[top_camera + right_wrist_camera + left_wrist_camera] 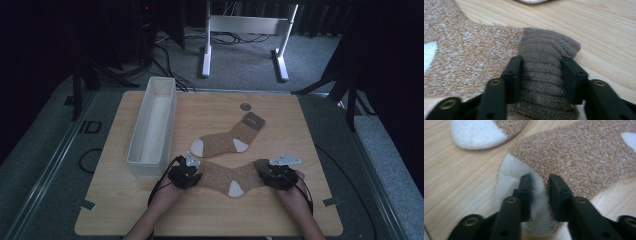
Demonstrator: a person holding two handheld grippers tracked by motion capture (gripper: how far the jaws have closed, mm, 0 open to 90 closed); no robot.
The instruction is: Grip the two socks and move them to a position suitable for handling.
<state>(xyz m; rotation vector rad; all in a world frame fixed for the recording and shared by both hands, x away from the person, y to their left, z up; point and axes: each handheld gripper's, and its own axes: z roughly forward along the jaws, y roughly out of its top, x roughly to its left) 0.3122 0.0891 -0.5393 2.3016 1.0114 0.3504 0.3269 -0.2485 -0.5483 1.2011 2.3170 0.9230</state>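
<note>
Two brown speckled socks with white toes and heels lie on the wooden table (125, 210). The near sock (230, 177) stretches between both grippers. My left gripper (192, 172) is shut on its white toe (511, 172), and the fabric bunches up between the jaws (540, 182). My right gripper (265, 175) is shut on its dark brown ribbed cuff (546, 50), which bulges between the jaws (541, 65). The far sock (227, 142) lies flat just behind, its white toe (474, 132) pointing left.
A long white bin (152, 125) stands along the table's left side, close to my left gripper. A small grey disc (244, 106) sits near the back edge. White frame legs (206, 55) and cables lie on the floor beyond the table.
</note>
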